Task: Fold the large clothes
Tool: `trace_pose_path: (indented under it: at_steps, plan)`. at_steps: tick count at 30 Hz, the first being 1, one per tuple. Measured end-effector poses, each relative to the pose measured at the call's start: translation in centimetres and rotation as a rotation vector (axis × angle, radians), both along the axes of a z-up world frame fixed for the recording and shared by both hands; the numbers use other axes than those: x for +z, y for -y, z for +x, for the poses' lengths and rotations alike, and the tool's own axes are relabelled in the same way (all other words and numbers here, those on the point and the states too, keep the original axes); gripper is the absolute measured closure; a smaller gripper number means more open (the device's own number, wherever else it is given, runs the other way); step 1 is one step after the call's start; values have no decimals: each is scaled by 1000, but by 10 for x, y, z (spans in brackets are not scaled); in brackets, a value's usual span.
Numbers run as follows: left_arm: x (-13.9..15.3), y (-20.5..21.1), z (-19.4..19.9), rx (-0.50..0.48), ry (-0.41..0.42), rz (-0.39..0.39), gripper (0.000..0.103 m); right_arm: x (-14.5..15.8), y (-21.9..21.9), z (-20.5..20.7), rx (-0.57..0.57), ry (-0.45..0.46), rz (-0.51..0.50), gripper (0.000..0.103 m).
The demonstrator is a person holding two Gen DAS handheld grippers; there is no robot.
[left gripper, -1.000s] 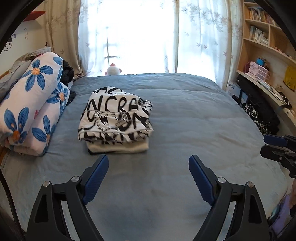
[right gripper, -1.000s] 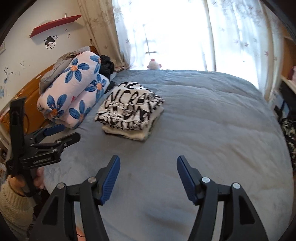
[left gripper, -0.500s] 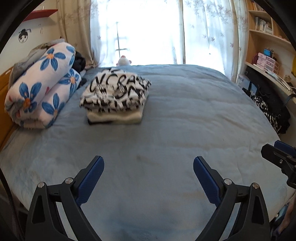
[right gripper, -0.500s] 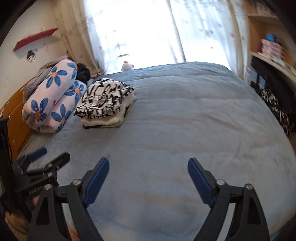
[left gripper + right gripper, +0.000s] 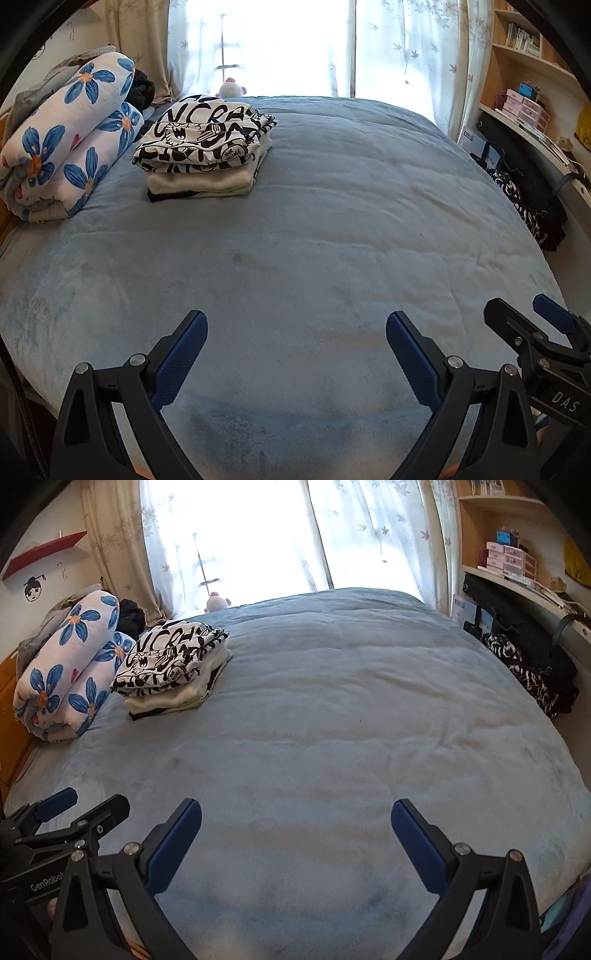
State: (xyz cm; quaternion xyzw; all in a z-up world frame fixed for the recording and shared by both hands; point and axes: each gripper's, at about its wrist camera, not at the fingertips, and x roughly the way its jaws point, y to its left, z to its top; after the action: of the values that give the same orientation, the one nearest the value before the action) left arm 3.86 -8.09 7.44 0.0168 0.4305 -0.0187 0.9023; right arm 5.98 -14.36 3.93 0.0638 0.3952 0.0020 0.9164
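A stack of folded clothes (image 5: pixel 205 147), a black-and-white printed garment on top of cream and dark ones, lies at the far left of the blue bed (image 5: pixel 332 229); it also shows in the right wrist view (image 5: pixel 173 668). My left gripper (image 5: pixel 295 350) is open and empty above the bed's near edge. My right gripper (image 5: pixel 295 834) is open and empty too, held beside the left one. Each gripper shows in the other's view: the right gripper at the lower right (image 5: pixel 532 332), the left gripper at the lower left (image 5: pixel 70 819).
A rolled flowered quilt (image 5: pixel 62 147) lies along the bed's left side by a wooden headboard. A small plush toy (image 5: pixel 231 88) sits by the curtained window. Shelves and a desk (image 5: pixel 532 122) with dark patterned clothing (image 5: pixel 524 206) stand to the right.
Both grippers have pulled back from the folded stack toward the bed's near edge. They stay open and empty. The stack has not moved.
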Motion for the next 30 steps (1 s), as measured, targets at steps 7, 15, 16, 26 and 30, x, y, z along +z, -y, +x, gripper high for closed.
trace_pose_path:
  at_steps: [7,15,16,26,30]
  plan:
    - [-1,3,-6,-8,-3,14,6,-2,-1,-5,14,-13,-2,0]
    - [0,1,-9,4,8,11,6,-2,-1,-8,23,-18,1,0]
    - [0,1,-9,4,7,12,6,-2,-1,-8,23,-18,-4,0]
    - [3,-2,-13,16,1,7,6,-6,-5,-8,20,-29,-6,0]
    - [4,-4,-13,13,0,6,6,-6,-5,-8,20,-29,-6,0]
